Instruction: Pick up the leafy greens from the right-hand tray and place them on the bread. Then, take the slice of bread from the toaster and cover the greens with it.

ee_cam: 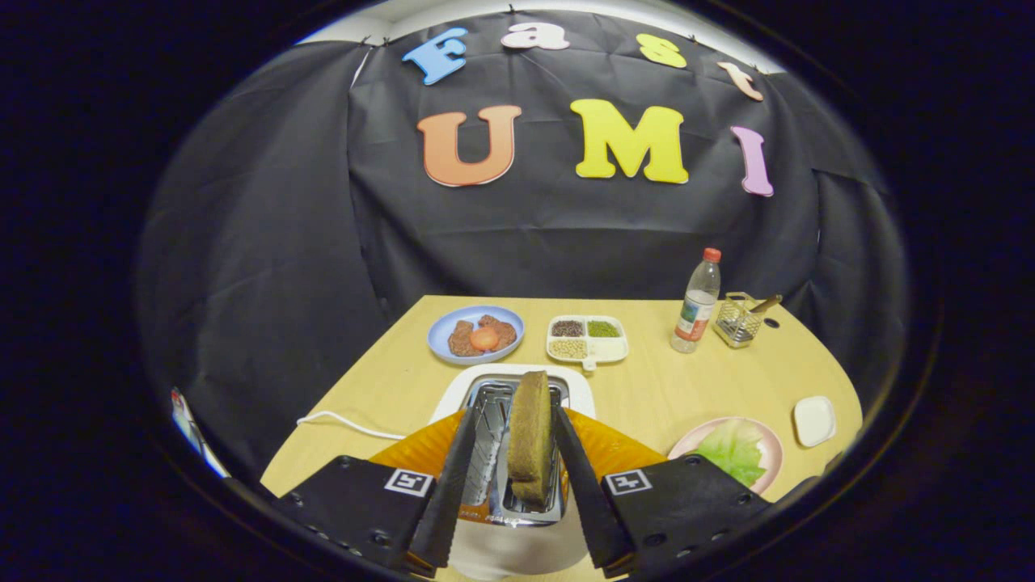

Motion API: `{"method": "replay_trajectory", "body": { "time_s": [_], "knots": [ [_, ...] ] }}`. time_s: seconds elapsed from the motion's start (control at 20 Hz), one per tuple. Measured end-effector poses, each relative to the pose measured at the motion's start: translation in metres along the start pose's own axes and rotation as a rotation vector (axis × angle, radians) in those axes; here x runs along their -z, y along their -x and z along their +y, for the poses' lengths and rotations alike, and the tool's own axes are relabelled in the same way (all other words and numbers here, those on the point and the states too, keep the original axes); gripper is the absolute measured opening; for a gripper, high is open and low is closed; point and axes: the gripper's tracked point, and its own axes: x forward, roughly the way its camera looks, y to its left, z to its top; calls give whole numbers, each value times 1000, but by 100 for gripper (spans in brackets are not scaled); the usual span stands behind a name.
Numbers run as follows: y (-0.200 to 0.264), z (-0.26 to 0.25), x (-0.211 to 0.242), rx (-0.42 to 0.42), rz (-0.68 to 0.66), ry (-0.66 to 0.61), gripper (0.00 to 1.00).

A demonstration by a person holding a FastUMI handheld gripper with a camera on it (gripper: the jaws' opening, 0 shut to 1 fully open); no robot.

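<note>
Brown and grainy, the slice of bread [530, 436] stands on edge in one slot of the white toaster [511, 388] at the near edge of the wooden table [647, 388], its upper half sticking up out of the slot. The claw [513, 420] sits directly over it with its fingers spread apart, one on each side of the toaster's top; the right finger looks to be right against the slice's face, the left one stands off across the empty slot, so nothing is clamped yet. The slice's long axis runs away from the claw toward the far edge of the table, its thin edge pointing up, and its flat faces are turned to the two fingers, which is how I'd want it for a squeeze. What seems odd to me is the order: the green lettuce leaf [732, 451] is lying on the pink plate [766, 440] near the right edge of the table, just beyond the right finger, while the blue plate [453, 323] with the brown bread and a tomato round sits toward the far edge.
</note>
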Motion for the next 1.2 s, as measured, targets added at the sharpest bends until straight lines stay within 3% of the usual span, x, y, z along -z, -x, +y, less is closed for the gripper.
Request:
{"method": "replay_trajectory", "body": {
  "time_s": [0.25, 0.4, 0.45, 0.9, 1.2],
  "knots": [
    [1, -8, -2, 13, 8, 13, 15],
    [8, -11, -1, 4, 49, -8, 10],
    [13, -13, -6, 5, 45, -23, 3],
    [69, -22, -76, 5, -73, -63, 2],
    [98, -59, -105, 30, -129, -95, 2]
  ]
}}
